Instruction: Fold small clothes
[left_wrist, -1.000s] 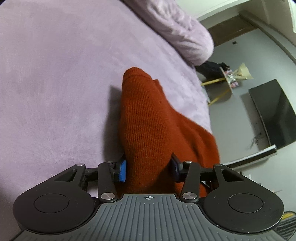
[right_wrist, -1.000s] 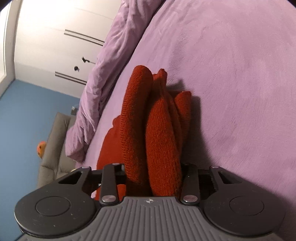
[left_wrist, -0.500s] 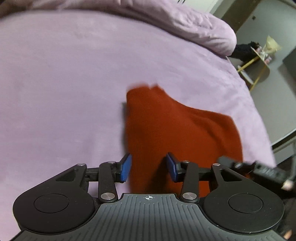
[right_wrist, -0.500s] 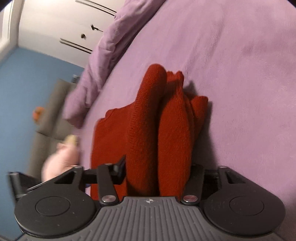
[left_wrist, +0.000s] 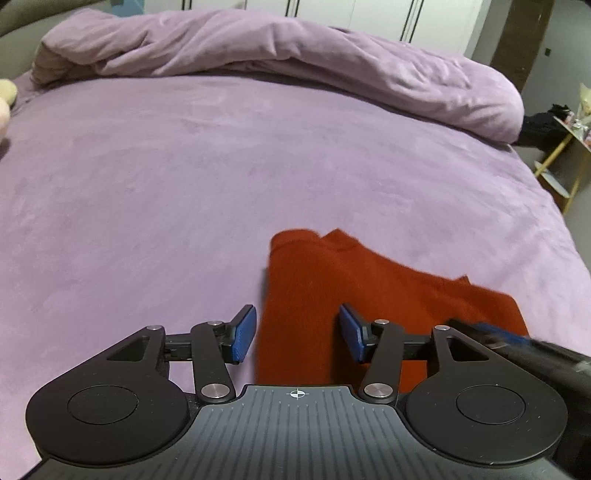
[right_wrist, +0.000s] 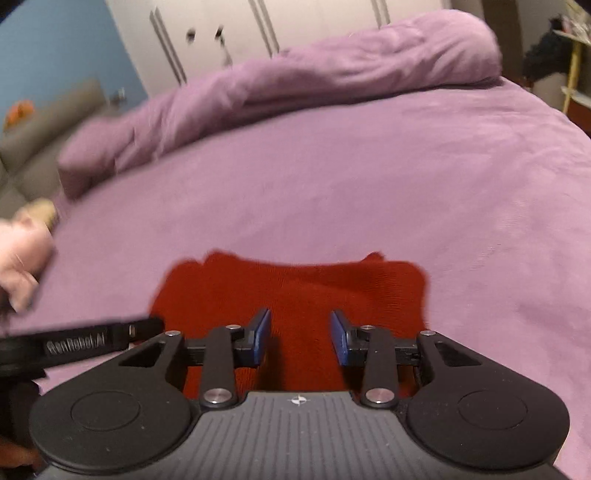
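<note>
**Both grippers are hanging open over the folded red garment**

The left gripper (left_wrist: 297, 334) is pointing down at a slant toward the bed (left_wrist: 184, 184), and its camera is looking across the purple bed cover to the rumpled duvet (left_wrist: 295, 55) at the far side. Its jaws have just been opening and are now standing rather wide. The blue pads (left_wrist: 243, 334) are touching nothing. The red knitted garment (left_wrist: 351, 295) is showing between and beyond them, lower down on the cover; its left edge is running just inside the left pad, and the cloth is spreading out past the right pad.

The right gripper (right_wrist: 300, 338) is also pointing down at a slant. Its jaws have just been closing, but a clear gap is staying between the blue pads (right_wrist: 260, 338) and they are pressing on nothing. The red knitted garment (right_wrist: 295, 288) is lying flat on the bed (right_wrist: 369, 184) under and in front of them, reaching further to both sides than the fingers.

The garment is looking like a broad, flat rectangle of ribbed knit, dark orange-red, with small uneven corners at its far edge. It is lying at the near part of the bed, well apart from the duvet (right_wrist: 295, 74).

In the right view the left gripper (right_wrist: 92, 341) is entering as a black bar from the left edge, and a blurred hand (right_wrist: 22, 254) is showing above it. In the left view the right gripper (left_wrist: 517, 343) is appearing blurred at the right, over the garment's edge.
</note>
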